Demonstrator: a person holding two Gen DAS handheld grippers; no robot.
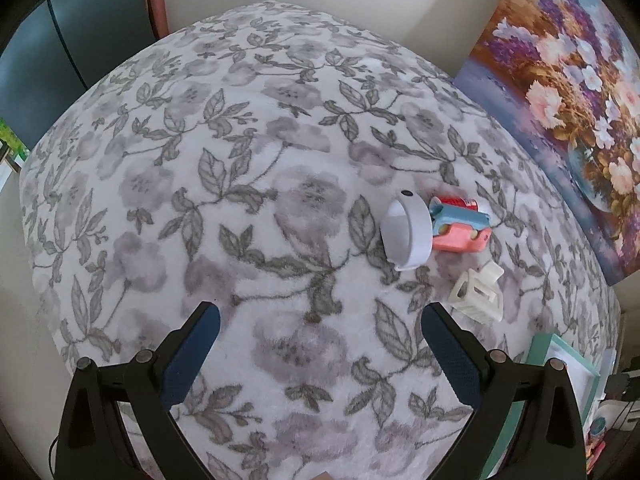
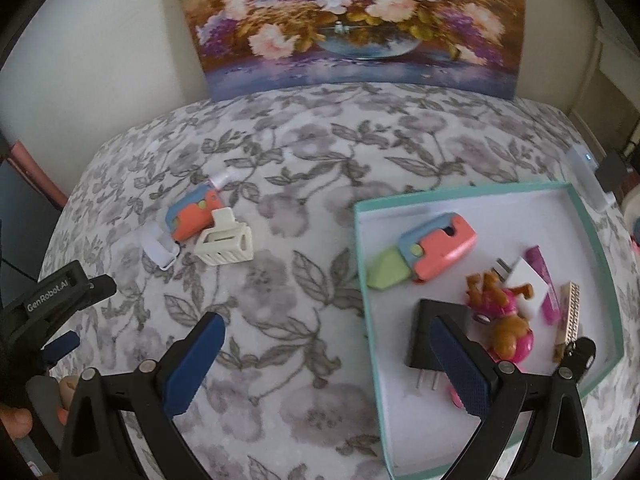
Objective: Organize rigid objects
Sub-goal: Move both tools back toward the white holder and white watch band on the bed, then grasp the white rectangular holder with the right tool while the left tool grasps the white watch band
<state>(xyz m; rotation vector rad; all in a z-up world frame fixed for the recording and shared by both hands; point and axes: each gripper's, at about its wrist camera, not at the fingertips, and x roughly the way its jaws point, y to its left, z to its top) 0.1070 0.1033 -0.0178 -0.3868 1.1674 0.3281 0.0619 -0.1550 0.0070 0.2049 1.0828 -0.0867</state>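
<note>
On the floral blanket lie a white wristband (image 1: 408,234) (image 2: 159,249), a coral-and-blue toy (image 1: 460,228) (image 2: 194,216) and a cream hair claw (image 1: 478,294) (image 2: 225,240), all close together. My left gripper (image 1: 320,320) stands open a little short of them, nothing between its fingers. My right gripper (image 2: 326,332) is open too, its right finger over the teal-rimmed box (image 2: 472,190). Inside the box lie a second coral-and-blue toy (image 2: 436,252), a black charger (image 2: 424,332), a pink-dressed puppy figure (image 2: 504,320), a pink tube and a beige comb.
A flower painting (image 2: 352,20) (image 1: 568,96) leans against the wall behind the bed. The box corner (image 1: 560,364) shows at the lower right of the left wrist view. A white device (image 2: 588,176) lies beyond the box. A person's hand holds the left gripper's body (image 2: 52,292).
</note>
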